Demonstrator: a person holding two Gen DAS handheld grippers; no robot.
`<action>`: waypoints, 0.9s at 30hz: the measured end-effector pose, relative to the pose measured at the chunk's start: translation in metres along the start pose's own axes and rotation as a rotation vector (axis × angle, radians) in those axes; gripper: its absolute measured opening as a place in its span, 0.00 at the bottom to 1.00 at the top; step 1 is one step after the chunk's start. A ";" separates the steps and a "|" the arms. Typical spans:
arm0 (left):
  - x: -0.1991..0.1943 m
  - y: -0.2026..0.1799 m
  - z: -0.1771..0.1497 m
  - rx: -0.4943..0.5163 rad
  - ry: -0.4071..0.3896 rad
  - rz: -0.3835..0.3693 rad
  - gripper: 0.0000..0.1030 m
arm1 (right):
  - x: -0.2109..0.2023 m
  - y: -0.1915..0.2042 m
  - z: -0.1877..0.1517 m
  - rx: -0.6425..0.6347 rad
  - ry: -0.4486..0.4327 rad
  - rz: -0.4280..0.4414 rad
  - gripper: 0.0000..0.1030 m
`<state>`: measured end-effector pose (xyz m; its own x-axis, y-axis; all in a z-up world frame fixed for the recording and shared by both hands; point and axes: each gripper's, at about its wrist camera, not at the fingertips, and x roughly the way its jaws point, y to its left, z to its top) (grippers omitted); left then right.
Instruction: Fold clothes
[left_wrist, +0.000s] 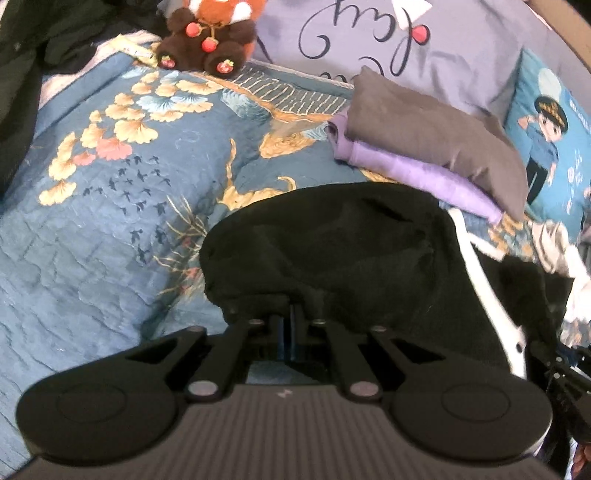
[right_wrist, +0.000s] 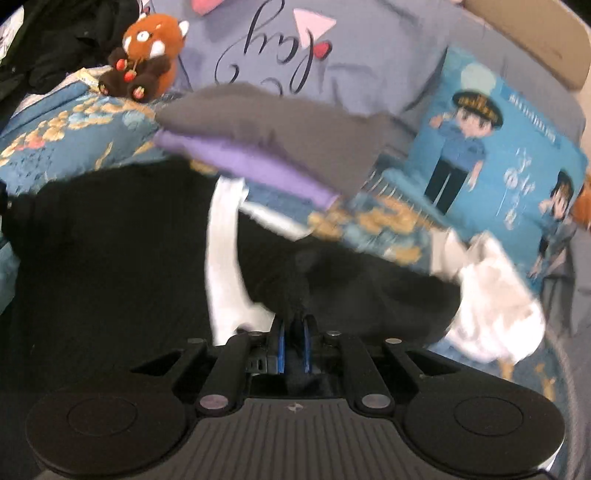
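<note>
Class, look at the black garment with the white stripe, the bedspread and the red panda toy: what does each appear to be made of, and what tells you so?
Black garment: soft matte knit, probably cotton or fleece; it bunches in loose folds.
Bedspread: printed quilted fabric; stitch lines pucker the surface, slight sheen.
Red panda toy: fuzzy synthetic plush, likely stuffed; fluffy pile at its edges.

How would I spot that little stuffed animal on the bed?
Look to the far end of the blue patterned bedspread, just left of the big lilac pillow. The plush red panda sits there, orange-and-brown with small red strawberries; everything near it is flat fabric.
</note>
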<state>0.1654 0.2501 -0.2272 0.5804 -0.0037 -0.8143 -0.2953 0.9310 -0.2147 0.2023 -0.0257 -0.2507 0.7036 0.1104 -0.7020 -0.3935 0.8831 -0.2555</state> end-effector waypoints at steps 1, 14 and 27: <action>0.000 0.000 -0.001 0.015 0.000 0.006 0.03 | 0.000 0.002 -0.005 -0.008 0.006 -0.001 0.09; -0.002 -0.021 0.005 0.091 -0.003 0.017 0.03 | 0.005 0.006 -0.023 -0.091 0.032 -0.004 0.09; -0.024 -0.078 0.020 0.369 -0.113 0.092 0.03 | 0.009 -0.005 -0.025 -0.014 0.060 0.029 0.10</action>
<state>0.1895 0.1846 -0.1798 0.6499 0.1065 -0.7525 -0.0691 0.9943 0.0810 0.1960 -0.0408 -0.2724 0.6555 0.1077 -0.7475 -0.4215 0.8734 -0.2438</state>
